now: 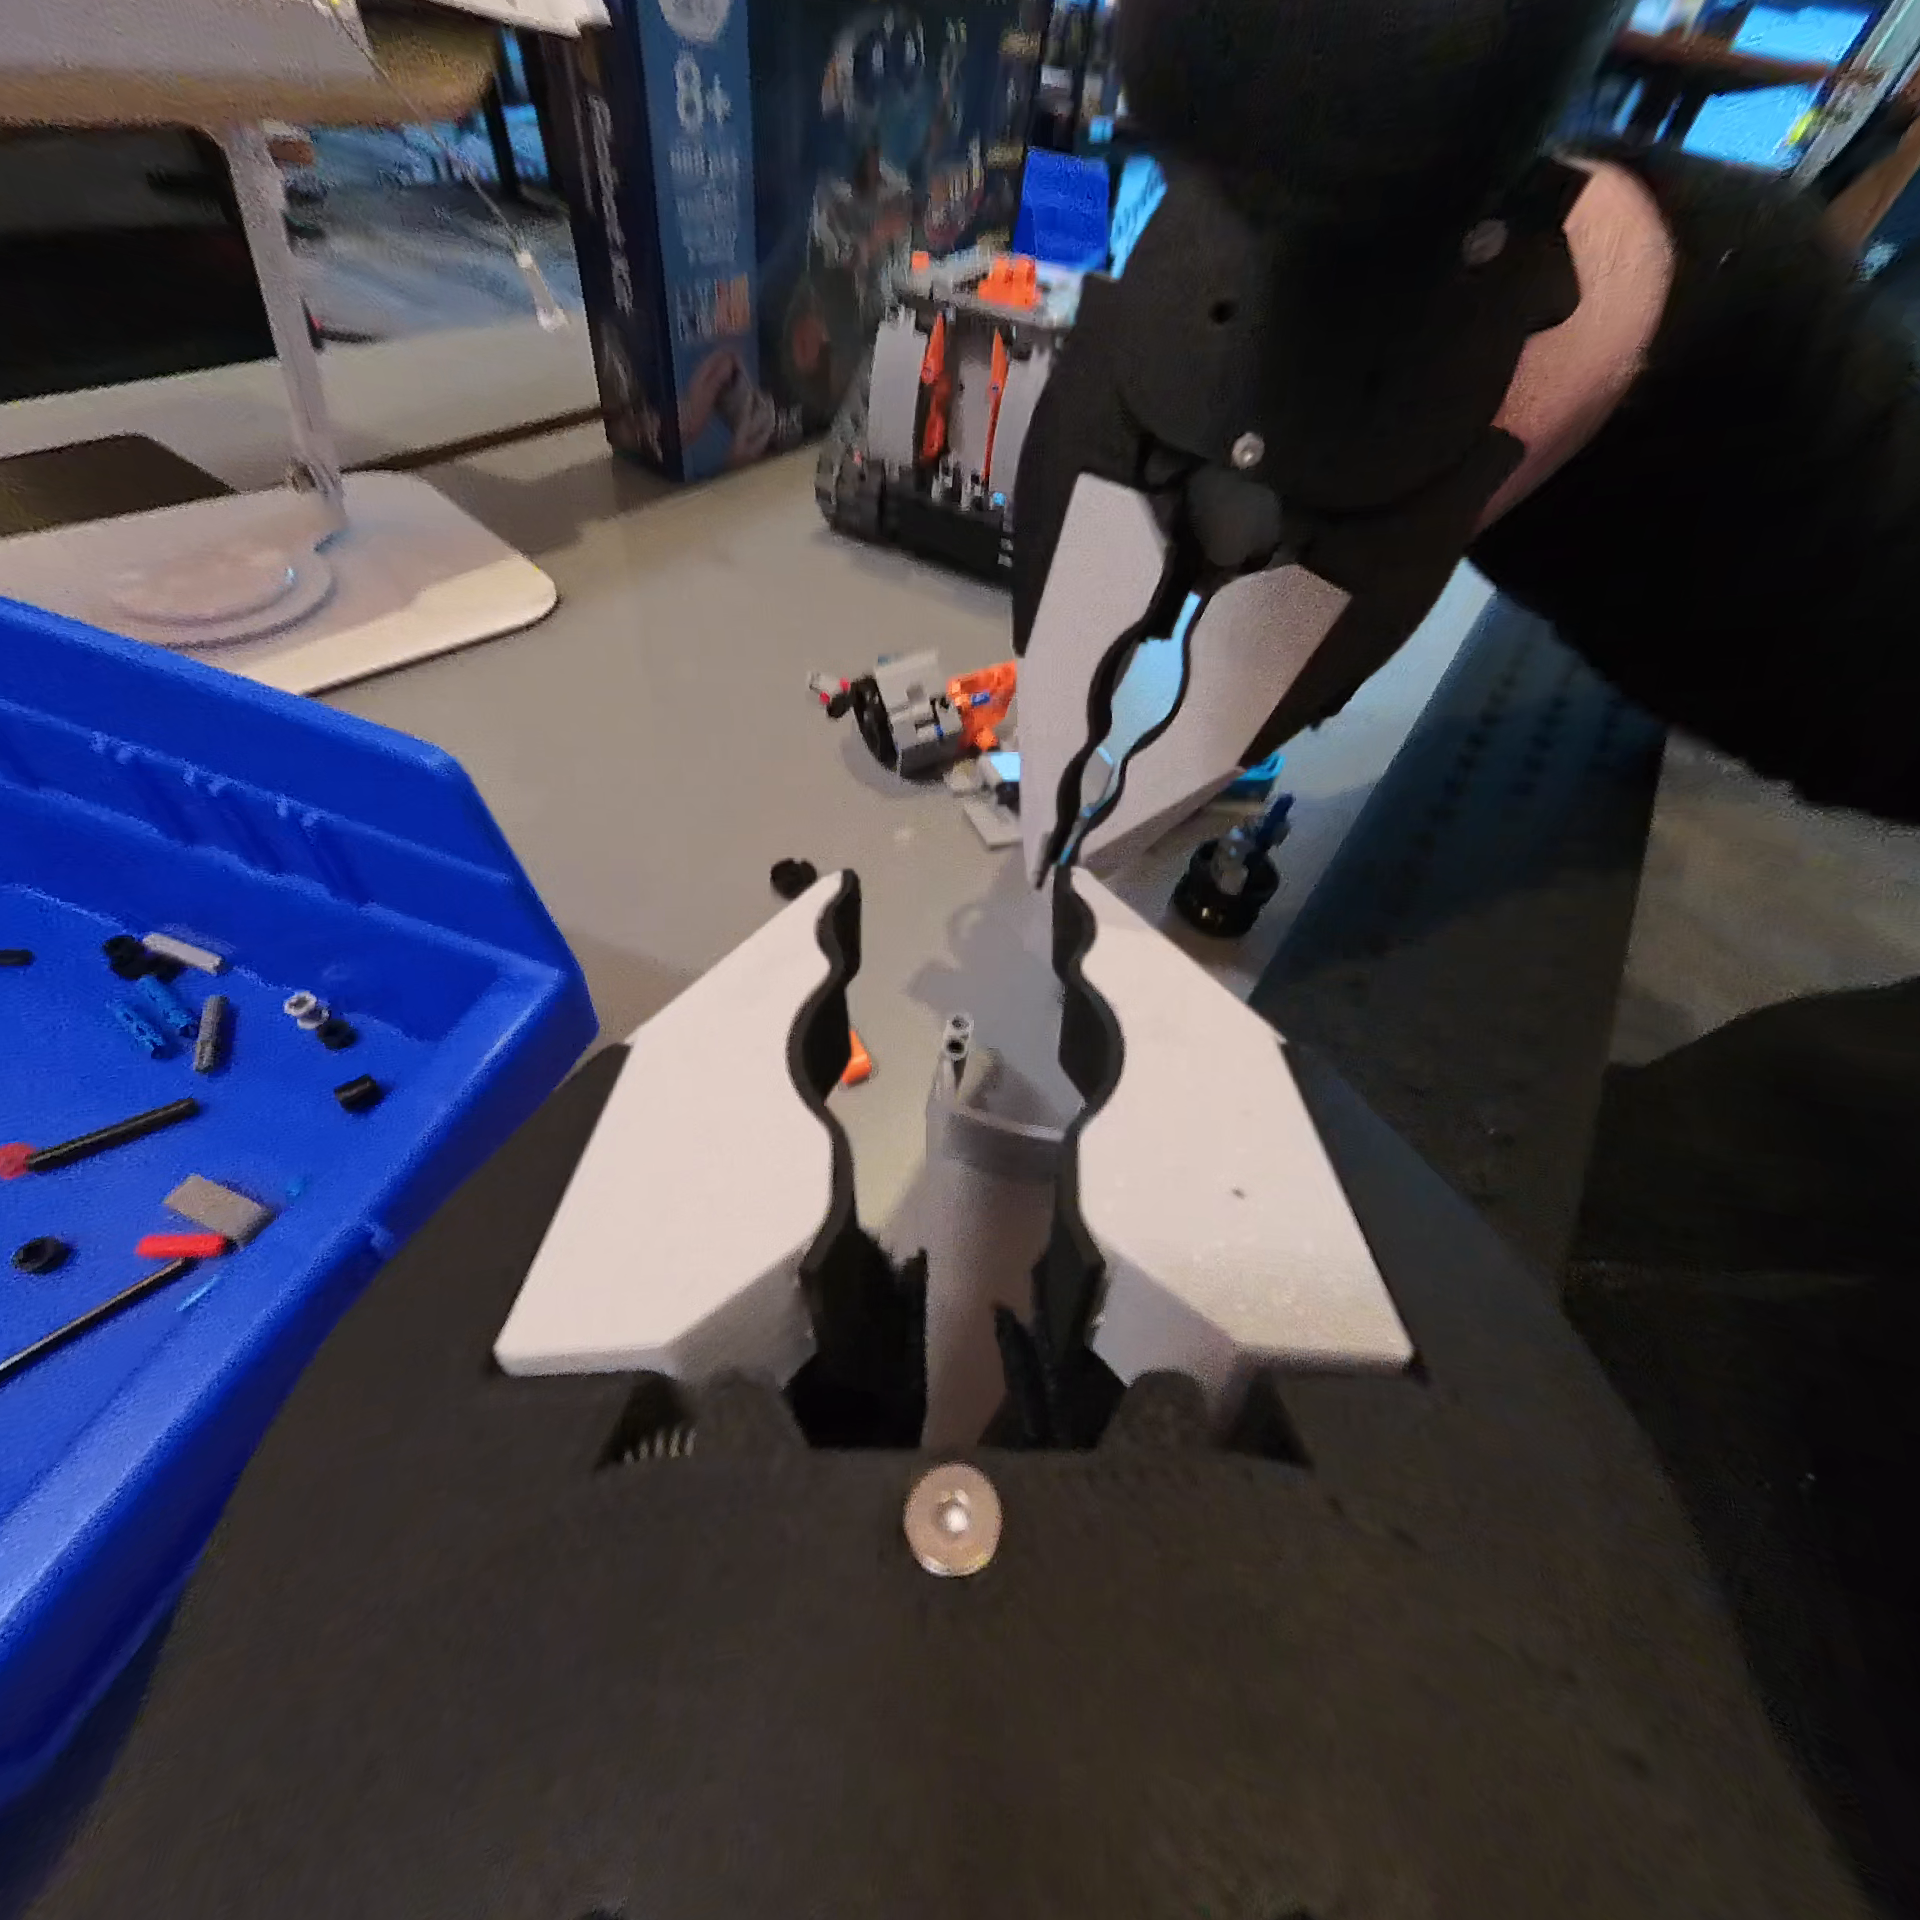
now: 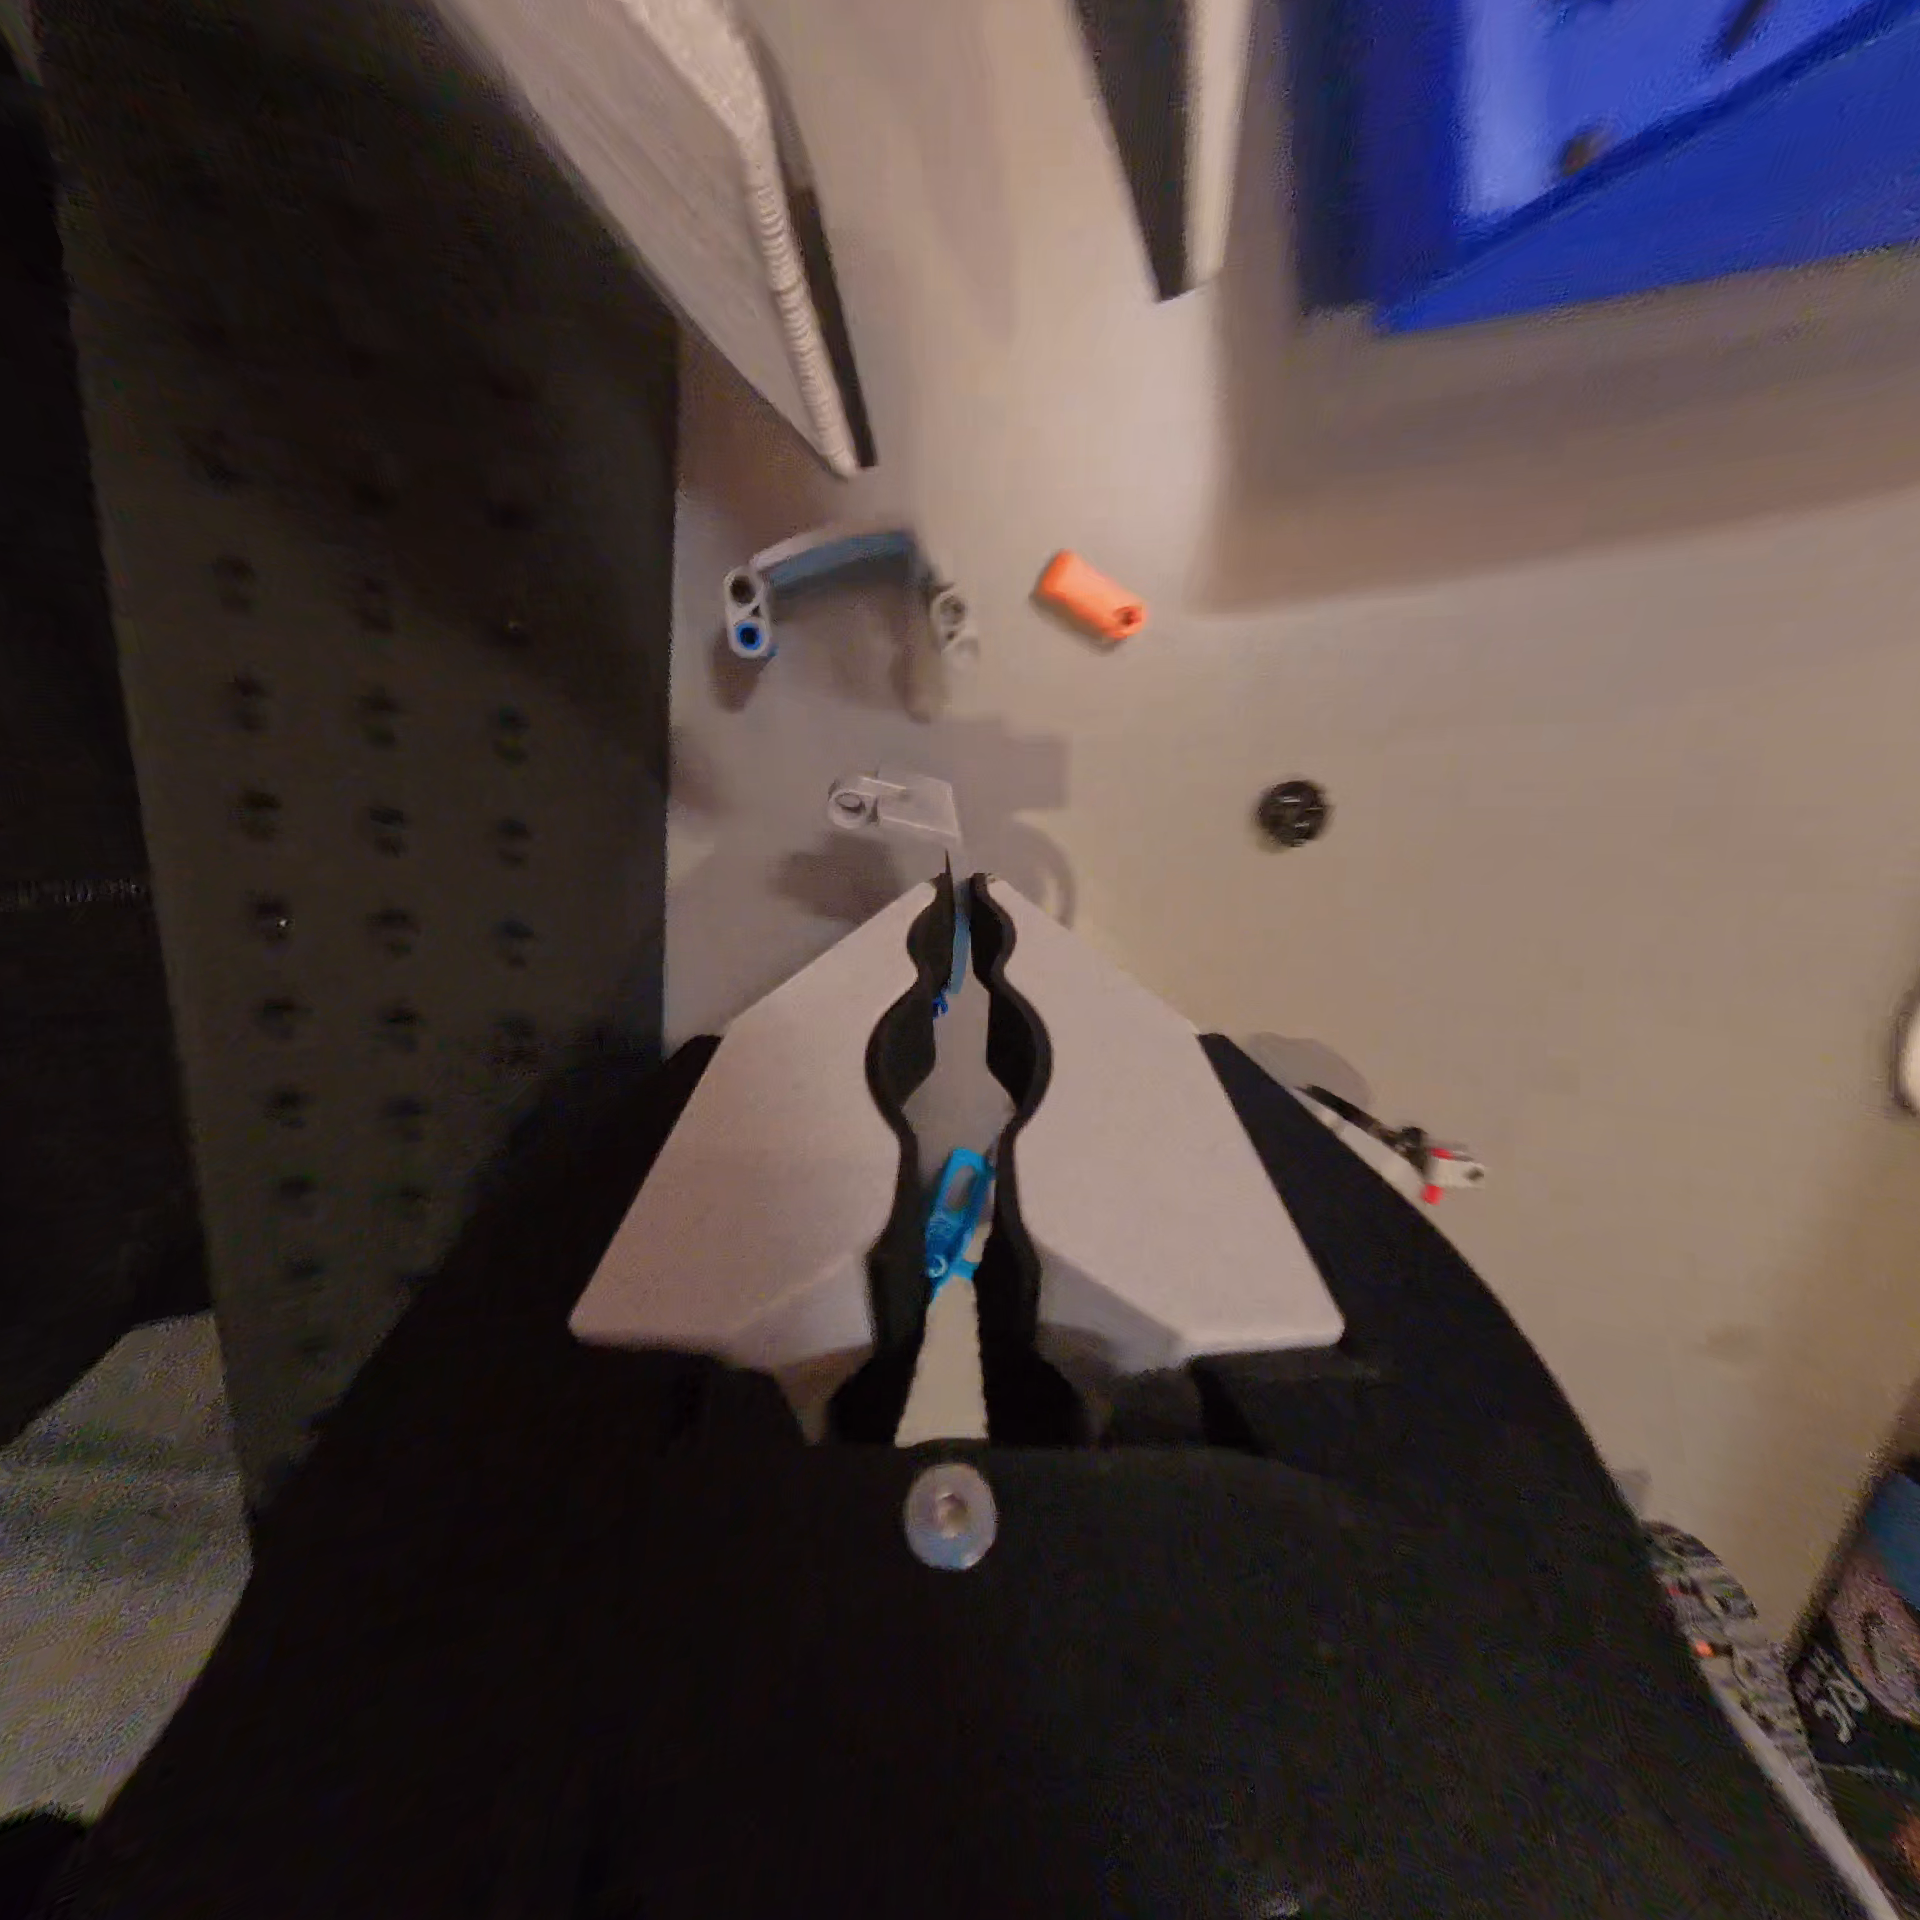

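The left gripper [image 1: 956, 894] is seen with its jaws held apart and nothing clamped between them; below the gap, on the grey table [image 1: 675, 748], a small grey part [image 1: 961, 1081] lies, its long axis running roughly along the fingers. An orange piece [image 1: 854, 1062] lies just beside it, partly hidden behind the left finger.

The right gripper [image 2: 964, 883] is nearly closed on a thin blue piece [image 2: 961, 951] — a sliver of it is seen between the tips, and a brighter blue part [image 2: 956, 1216] shows farther back between the pads. Whether these are one part or two cannot be told. In the left wrist view this gripper hangs tips down, just beyond the tips of the left one, so the two stand near each other over the same patch of table.

Just ahead of the right tips a pale grey bracket [image 2: 888, 805] lies flat; farther on lie a grey-and-blue curved piece [image 2: 821, 582] and an orange pin [image 2: 1091, 601], with a black ring [image 2: 1291, 810] off to the side. A blue bin [image 1: 208, 1039] of small parts stands to the left of the left gripper.

Much is blurred in the right wrist view — the bin and the far gripper are smeared, and the grip itself is hard to make out.
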The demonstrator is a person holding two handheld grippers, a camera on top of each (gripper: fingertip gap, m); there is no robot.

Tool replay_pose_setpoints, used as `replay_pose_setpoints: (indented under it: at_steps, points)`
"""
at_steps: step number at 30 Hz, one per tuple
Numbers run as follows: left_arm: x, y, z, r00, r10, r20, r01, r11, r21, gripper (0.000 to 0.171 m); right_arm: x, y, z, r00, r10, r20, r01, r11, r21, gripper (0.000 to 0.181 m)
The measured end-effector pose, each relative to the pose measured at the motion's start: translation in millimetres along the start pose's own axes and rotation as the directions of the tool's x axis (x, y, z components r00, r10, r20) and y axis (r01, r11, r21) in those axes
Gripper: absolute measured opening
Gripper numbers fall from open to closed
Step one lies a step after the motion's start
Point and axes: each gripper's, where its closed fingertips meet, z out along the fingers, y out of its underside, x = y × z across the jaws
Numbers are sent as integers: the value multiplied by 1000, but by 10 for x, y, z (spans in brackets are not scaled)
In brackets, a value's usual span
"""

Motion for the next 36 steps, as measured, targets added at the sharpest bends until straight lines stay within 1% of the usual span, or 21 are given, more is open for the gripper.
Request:
replay_pose_setpoints:
  at_steps: [3, 4, 7, 9, 11, 13, 15, 17, 19, 21, 24, 26, 29, 31, 33, 36]
  points:
    - [1, 150, 20, 1000, 12, -6, -12, 997, -80, 34, -24, 87, 159, 1000, 9, 30, -5, 993, -115, 0]
    - [-8, 192, 21, 1000, 17, -3, -17, 995, -98, 34, -17, 92, 185, 1000, 12, 28, -8, 991, -133, 0]
    - [-8, 357, 30, 999, 32, -17, -35, 984, -172, 34, -27, 81, 215, 999, 15, 34, -9, 988, -155, 0]
    - [-15, 418, 26, 999, 39, -24, -43, 980, -193, 35, -36, 105, 229, 999, 17, 40, -10, 984, -177, 7]
    - [15, 464, 21, 998, 30, -56, -41, 977, -208, 37, -36, 116, 229, 999, 19, 51, -10, 983, -183, 8]
    - [52, 524, 17, 995, 34, -89, -54, 971, -234, 42, -39, 123, 227, 998, 20, 62, -8, 983, -184, 9]
    - [53, 581, 21, 994, 51, -95, -74, 963, -259, 46, -62, 145, 243, 997, 14, 79, 1, 981, -194, 4]
    - [62, 574, 24, 993, 73, -96, -96, 963, -253, 49, -71, 159, 254, 996, 23, 89, -5, 981, -193, 1]
    - [107, 507, 17, 990, 90, -110, -113, 968, -222, 49, -58, 159, 222, 996, 37, 87, -22, 987, -162, 4]
    - [130, 423, 19, 987, 121, -104, -139, 972, -192, 48, -37, 128, 143, 994, 58, 87, -50, 994, -92, 8]
    - [206, 378, 81, 980, 157, -125, -181, 961, -209, 46, -42, 172, 2, 995, 60, 86, -59, 998, -15, 11]
    - [278, 369, 181, 970, 184, -157, -218, 946, -239, 44, -58, 249, -55, 995, 59, 76, -60, 998, 15, 13]
    - [347, 411, 386, 949, 251, -190, -302, 897, -324, 40, -67, 300, -79, 997, 54, 57, -59, 995, 86, 12]
    - [305, 494, 517, 932, 309, -188, -360, 838, -411, 38, -93, 277, -63, 998, 35, 49, -42, 988, 147, 9]
    - [325, 555, 619, 920, 322, -222, -390, 799, -457, 37, -95, 253, -33, 999, 35, 35, -41, 981, 189, 9]
    - [300, 628, 696, 912, 332, -240, -410, 755, -512, 28, -97, 249, 22, 999, 36, 30, -42, 976, 215, 8]
